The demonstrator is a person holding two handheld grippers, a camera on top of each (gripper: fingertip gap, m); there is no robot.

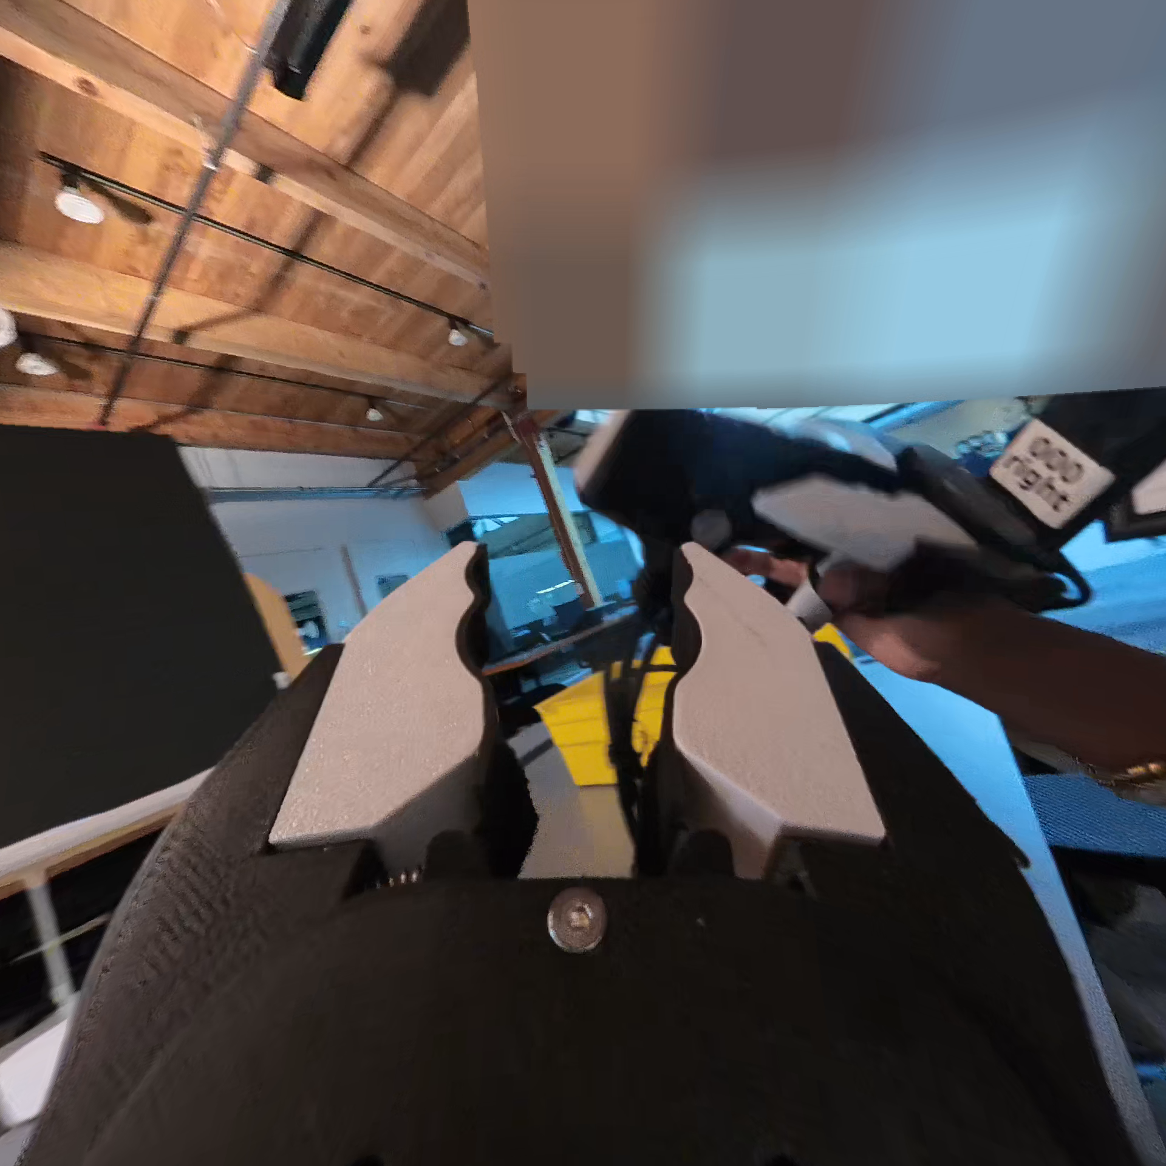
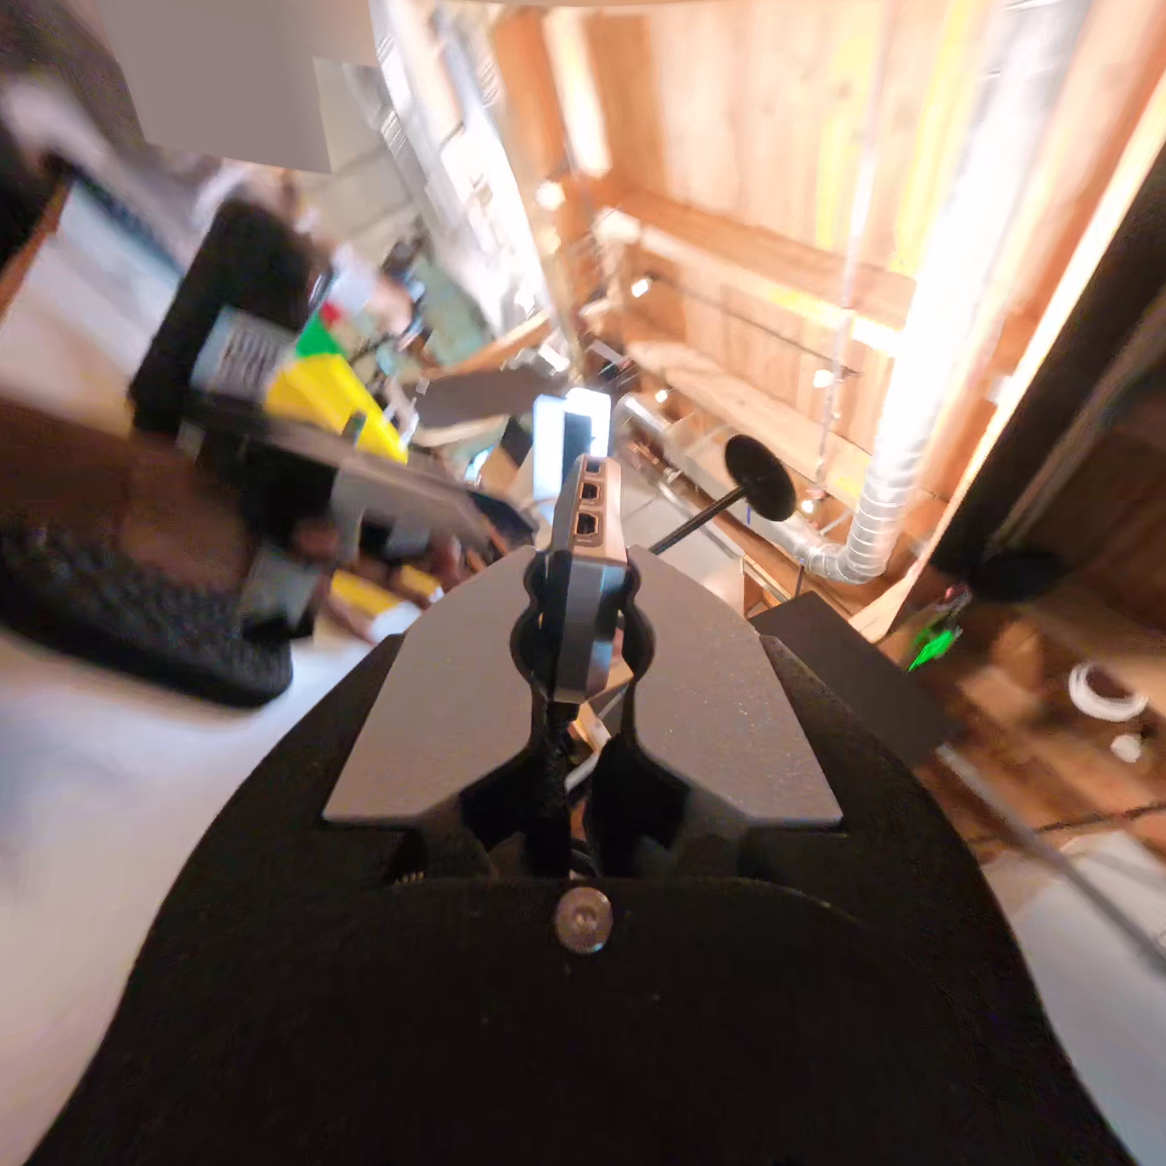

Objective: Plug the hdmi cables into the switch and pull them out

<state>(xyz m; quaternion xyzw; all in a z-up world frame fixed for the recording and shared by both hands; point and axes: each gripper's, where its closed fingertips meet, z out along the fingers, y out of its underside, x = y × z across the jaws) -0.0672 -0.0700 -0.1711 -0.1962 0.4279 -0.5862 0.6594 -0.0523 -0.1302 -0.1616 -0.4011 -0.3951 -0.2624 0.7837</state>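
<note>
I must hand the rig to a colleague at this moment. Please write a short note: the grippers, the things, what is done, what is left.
Left gripper: open, empty, pointing up toward the ceiling.
Right gripper: shut on the switch, held in the air, its three ports facing the camera, all empty.
A black cable runs down between the right fingers.
No plug shows in either view.
Done: cannot tell.
Left, if plugging is not done: find a plug, insert, pull out.

yellow bin on white table
</note>
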